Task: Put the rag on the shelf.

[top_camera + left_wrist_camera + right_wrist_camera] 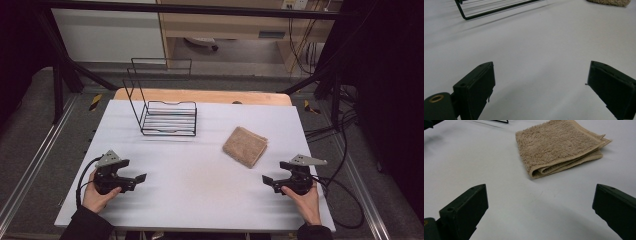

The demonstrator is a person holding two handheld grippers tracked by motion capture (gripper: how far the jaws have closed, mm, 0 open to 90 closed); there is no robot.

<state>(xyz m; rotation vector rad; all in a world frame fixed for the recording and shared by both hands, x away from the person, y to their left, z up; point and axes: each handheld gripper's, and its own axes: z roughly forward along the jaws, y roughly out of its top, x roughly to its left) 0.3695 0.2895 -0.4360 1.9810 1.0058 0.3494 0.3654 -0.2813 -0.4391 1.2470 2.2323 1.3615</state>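
A folded tan towel (245, 146) lies flat on the white table (200, 170), right of the middle; the right gripper view shows its folded edge (559, 147) turned toward my jaws. A black wire rack (165, 112) stands at the back left, and its front bar (496, 10) crosses the top of the left gripper view. My left gripper (141, 178) rests low at the front left, held in a hand, jaws wide apart with bare table between them (540, 85). At the front right my right gripper (266, 181) is open too, a short way short of the towel (540, 205).
A wooden board edge (200, 96) runs behind the table's far side. Black cables (345, 200) trail off the right edge near my right hand. Dark frame bars and curtains flank the table. Bare white surface lies between the two grippers.
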